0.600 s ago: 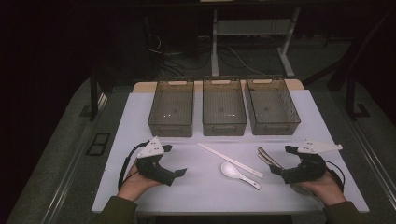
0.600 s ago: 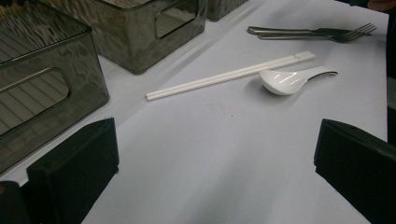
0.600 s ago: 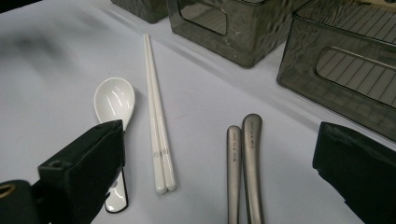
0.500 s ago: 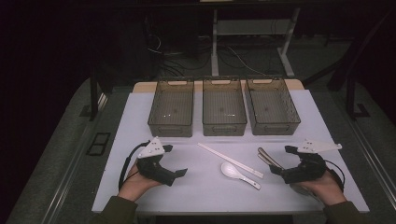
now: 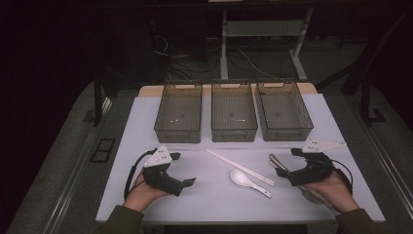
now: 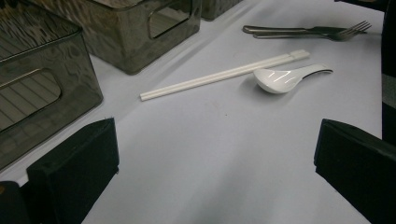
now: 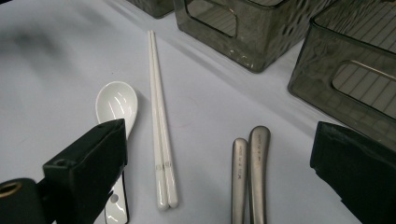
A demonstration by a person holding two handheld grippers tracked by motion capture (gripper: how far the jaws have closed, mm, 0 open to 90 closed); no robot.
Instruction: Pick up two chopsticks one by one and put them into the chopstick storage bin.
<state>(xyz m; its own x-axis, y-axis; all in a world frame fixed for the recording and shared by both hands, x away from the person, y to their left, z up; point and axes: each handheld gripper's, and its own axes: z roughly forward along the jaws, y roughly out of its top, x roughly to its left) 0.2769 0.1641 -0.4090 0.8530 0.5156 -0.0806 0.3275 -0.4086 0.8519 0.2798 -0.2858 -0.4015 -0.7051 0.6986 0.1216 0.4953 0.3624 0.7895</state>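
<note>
The metal cutlery [image 7: 250,172], two grey handles side by side, lies at the lower centre of your right gripper view, between the two black jaws, which stand spread wide and press on nothing. In the high view your right gripper [image 5: 285,171] sits at the lower right of the frame, its tips just at the near end of those handles. The white chopsticks [image 5: 240,167] lie as a pair slanting across the lower middle of the high view, with the white spoon [image 5: 249,182] just below them; both rest on the white table [image 5: 146,126]. Your left gripper [image 5: 187,183] sits at the lower left of that frame, well apart from the utensils, jaws released and bare table between them. Three smoky bins [image 5: 234,112] stand in a row across the middle of the frame.
</note>
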